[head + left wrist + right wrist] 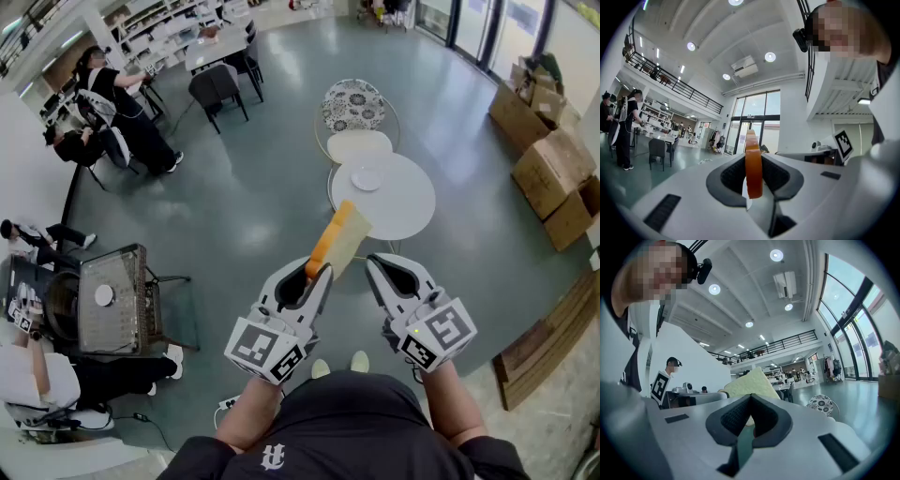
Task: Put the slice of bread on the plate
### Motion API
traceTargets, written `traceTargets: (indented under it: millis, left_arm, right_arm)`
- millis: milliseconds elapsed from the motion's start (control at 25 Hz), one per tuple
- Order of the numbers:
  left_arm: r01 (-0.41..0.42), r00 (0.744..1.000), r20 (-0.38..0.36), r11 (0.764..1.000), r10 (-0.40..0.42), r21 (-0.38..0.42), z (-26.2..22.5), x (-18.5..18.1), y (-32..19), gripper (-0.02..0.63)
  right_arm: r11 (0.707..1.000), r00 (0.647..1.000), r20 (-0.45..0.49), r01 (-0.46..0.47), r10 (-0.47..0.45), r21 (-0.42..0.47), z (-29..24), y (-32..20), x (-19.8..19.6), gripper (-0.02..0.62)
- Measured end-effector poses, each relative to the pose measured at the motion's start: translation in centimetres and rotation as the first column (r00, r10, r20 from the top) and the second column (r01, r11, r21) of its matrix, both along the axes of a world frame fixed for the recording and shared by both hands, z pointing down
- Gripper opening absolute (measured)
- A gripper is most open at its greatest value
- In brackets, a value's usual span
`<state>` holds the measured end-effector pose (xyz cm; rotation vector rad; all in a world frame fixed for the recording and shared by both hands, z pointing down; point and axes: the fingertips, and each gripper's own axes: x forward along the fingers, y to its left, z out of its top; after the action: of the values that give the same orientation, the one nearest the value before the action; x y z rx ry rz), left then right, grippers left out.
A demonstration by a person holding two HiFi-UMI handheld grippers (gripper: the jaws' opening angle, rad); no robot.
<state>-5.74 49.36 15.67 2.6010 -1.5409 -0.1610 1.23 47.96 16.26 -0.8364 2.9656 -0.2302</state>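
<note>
**Bread's in the left gripper, plate is waiting on the table ahead**

The slice of bread [342, 239] is up in the air, pinched in the left gripper [317, 272]. It's held on edge: the jaws clamp its two flat faces near the bottom, and most of the slice sticks out past the tips with the orange crust edge on show. The right gripper [375, 264] sits just beside it with its jaws closed on nothing.

My guess on handling is that it's very light and soft, and easy to squash or tear if squeezed hard. It looks stiff enough to stand out from the jaws without flopping, and the surface isn't slippery. Gripping across the faces low down near the crust looks like a sensible hold. It keeps the crumb from ripping and leaves plenty of slice free to lay down flat.

The small white plate [367, 179] sits near the middle of a round white table [412, 211], ahead of and below the grippers. A smaller round table [359, 145] and a patterned stool [353, 103] stand just behind it.

The room is a big open space with a smooth grey-green floor [262, 187]. There are cardboard boxes [553, 169] off to the right and people at desks on the left, well apart from the table.
</note>
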Motion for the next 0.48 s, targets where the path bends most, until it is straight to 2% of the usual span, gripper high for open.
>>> traceTargets:
  millis: [480]
  left_arm:
    - [0.001,1.000,0.001,1.000,-0.001,-0.001,-0.36,-0.04,-0.43,0.094]
  right_arm:
    - [1.000,1.000,-0.007,0.002,-0.002,-0.015,-0.07,-0.26,-0.04,0.006]
